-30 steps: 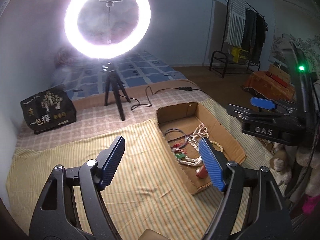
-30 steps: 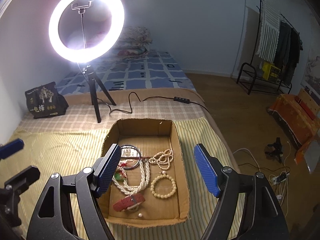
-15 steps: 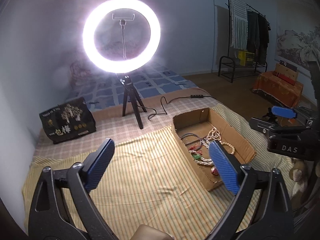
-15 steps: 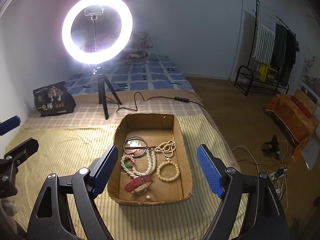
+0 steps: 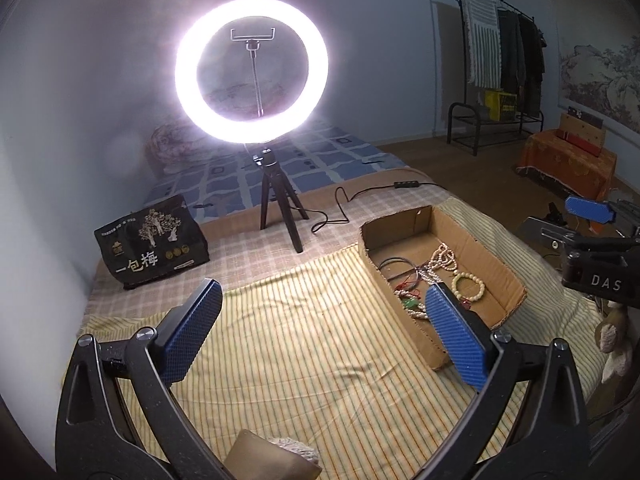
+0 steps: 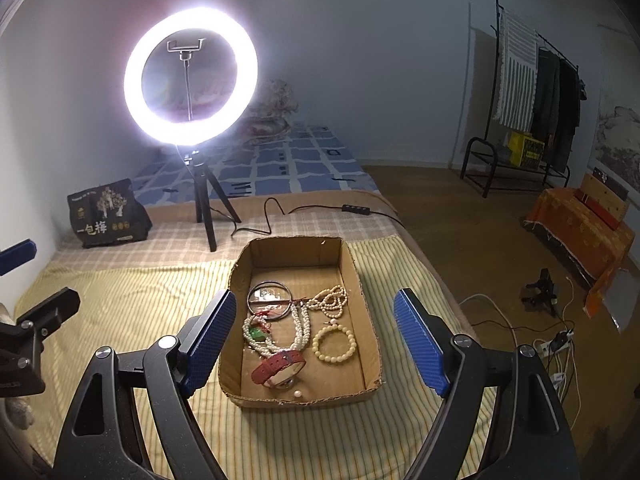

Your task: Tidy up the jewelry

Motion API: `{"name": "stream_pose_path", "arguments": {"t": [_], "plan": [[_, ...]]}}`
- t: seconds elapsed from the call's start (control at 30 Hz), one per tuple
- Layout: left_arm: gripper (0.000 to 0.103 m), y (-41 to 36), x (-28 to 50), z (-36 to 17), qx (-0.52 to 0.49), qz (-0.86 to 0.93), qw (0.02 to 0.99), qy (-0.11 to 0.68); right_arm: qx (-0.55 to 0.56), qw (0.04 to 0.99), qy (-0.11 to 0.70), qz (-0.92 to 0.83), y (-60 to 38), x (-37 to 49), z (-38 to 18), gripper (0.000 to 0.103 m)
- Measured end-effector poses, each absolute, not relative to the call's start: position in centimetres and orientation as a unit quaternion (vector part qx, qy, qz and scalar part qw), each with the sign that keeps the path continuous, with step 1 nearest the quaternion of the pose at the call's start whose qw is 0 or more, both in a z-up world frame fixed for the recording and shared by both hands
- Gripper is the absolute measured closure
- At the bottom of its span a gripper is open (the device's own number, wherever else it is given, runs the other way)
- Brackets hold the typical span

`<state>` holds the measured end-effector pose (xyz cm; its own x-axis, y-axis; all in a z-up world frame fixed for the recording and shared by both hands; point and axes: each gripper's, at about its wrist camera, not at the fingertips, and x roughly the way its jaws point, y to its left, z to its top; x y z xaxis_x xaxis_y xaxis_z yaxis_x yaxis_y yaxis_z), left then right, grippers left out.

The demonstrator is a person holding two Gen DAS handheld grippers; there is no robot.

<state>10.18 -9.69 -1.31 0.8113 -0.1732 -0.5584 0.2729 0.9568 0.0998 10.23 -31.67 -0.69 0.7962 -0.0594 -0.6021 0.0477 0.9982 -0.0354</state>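
The jewelry lies heaped in a shallow cardboard box [image 6: 304,320] on the striped bedspread [image 6: 132,312] — a red watch [image 6: 278,362] at the near end, a bead bracelet [image 6: 334,345] beside it, pearl strands [image 6: 298,330] and a dark bangle [image 6: 269,300] farther in. The box's long axis runs away from the right gripper [image 6: 316,340], which hovers directly over the near end, fingers spread with nothing between them. The left gripper [image 5: 320,332] sits off to the side over bare bedspread, so the box [image 5: 440,280] lies to its right; its jaws have just been opening and stand wide, empty. The right hand is clearly nearer (the watch sits just below its fingers) — a straight descent would likely reach it.
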Motion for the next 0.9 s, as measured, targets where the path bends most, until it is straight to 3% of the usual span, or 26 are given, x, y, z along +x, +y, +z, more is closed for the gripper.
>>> {"name": "stream_pose_path", "arguments": {"t": [0.9], "plan": [[0.000, -9.60, 10.09, -1.31, 0.085, -0.112, 0.948, 0.286, -0.020, 0.944, 0.328, -0.030, -31.28, 10.48, -1.50, 0.022]]}}
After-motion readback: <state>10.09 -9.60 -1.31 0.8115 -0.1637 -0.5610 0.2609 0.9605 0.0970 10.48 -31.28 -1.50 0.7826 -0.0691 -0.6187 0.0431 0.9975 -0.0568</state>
